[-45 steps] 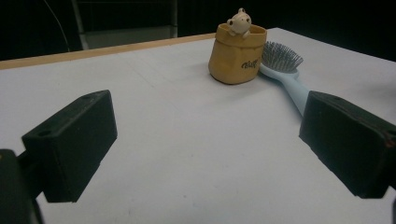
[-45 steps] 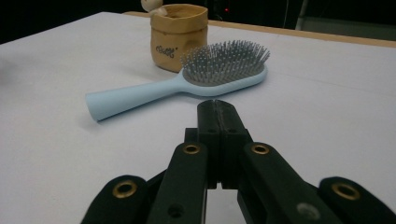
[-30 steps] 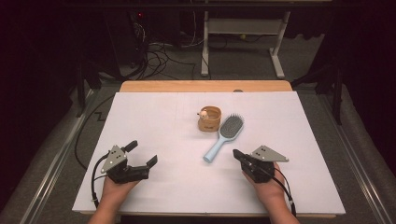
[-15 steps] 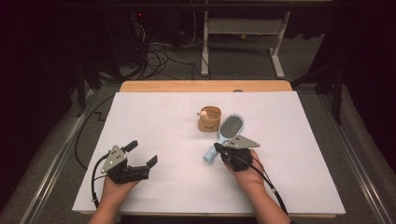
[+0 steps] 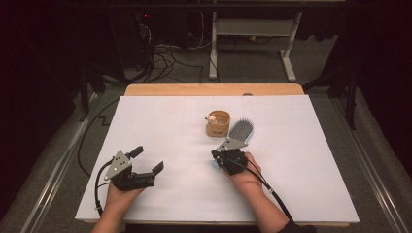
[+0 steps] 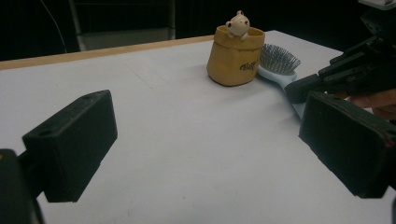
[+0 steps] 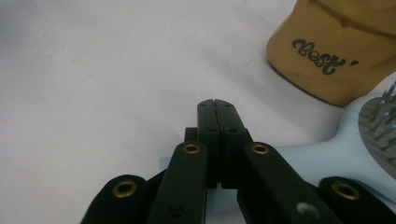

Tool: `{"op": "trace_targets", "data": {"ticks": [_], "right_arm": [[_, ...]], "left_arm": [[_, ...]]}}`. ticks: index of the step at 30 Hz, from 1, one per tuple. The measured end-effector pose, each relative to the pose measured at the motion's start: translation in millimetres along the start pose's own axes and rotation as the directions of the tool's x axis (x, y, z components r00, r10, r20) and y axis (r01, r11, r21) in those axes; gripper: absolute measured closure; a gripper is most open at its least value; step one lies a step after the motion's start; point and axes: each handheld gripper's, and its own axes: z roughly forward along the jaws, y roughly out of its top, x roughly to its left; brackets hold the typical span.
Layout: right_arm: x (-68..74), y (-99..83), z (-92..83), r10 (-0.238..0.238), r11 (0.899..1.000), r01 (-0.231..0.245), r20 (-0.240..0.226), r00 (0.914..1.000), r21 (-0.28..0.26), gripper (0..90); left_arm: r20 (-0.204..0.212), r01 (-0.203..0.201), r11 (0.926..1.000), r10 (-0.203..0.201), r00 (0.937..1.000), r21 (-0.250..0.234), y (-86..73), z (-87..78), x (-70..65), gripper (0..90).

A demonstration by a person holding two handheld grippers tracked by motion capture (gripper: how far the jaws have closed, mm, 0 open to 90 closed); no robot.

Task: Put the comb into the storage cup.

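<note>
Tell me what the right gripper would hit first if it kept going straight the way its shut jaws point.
Probably bare white table. In the right gripper view, the right gripper, shut and empty, lies above the light-blue plastic hairbrush handle; the mustard-yellow fabric pot stands off to one side. Depth is uncertain.

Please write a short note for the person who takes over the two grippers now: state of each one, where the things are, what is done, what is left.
Left gripper: open, empty, near the white table's front left.
Right gripper: jaws shut, holding nothing, above the handle of the light blue plastic hairbrush.
The hairbrush lies flat beside the small tan pouch with a toy animal on its rim.
Done: nothing picked up.
Left: probably open the right jaws and grasp the handle.
</note>
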Motion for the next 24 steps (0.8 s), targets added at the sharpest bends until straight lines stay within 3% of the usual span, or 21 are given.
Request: {"op": "trace_targets", "data": {"ticks": [11,24], "right_arm": [[-11.4,1.3,-5.4,0.020,0.999,-0.020,0.010,0.9998,0.040,90.0],[-11.0,4.0,-1.4,0.010,0.998,-0.011,0.011,0.9999,0.064,90.0]], "left_arm": [[0.000,0.001,1.0000,-0.001,1.0000,0.002,0.0,-0.2,0.0,5.2],[0.002,0.000,1.0000,0.000,1.0000,0.000,0.0,-0.2,-0.2,5.4]]}}
